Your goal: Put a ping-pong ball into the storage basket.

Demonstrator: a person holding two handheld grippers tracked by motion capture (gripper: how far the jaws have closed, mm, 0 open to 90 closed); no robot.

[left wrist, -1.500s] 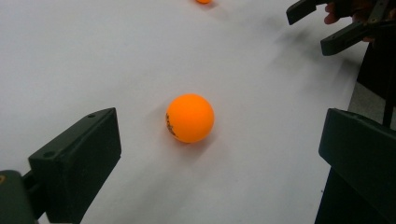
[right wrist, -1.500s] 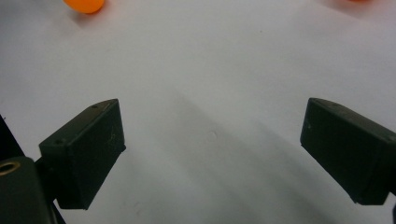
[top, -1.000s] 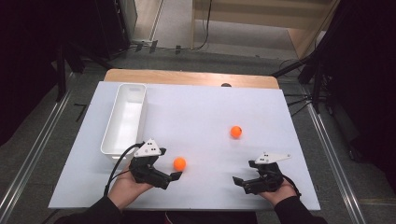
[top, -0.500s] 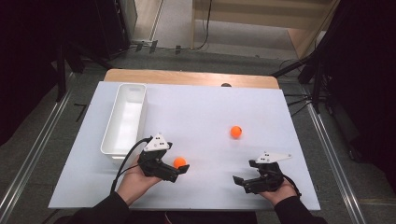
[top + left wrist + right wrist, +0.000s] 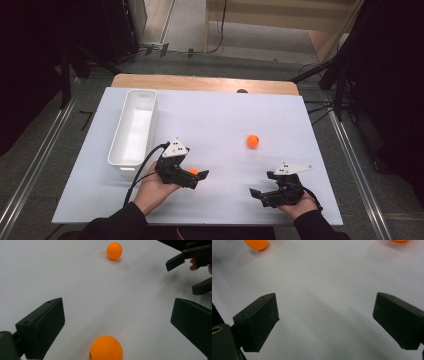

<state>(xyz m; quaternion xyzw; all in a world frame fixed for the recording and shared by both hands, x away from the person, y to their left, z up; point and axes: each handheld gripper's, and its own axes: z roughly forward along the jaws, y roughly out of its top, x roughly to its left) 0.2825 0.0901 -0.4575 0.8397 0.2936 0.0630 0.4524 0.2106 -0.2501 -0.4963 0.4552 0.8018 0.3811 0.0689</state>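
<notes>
Spread fingers of the left gripper [image 5: 110, 322] flank the small orange plastic ball [image 5: 106, 348]; a nudge could roll it toward two o'clock.

**Counts on the desk**

Orange balls: 2. One [image 5: 193, 171] near the front edge, left of centre, between the left gripper's [image 5: 196, 178] jaws; other [image 5: 253, 141] mid-desk, right of centre. White bins: 1 [image 5: 120, 153], along the left edge. Grippers: 2, the second being the right gripper [image 5: 260, 195] by the front-right corner.
</notes>
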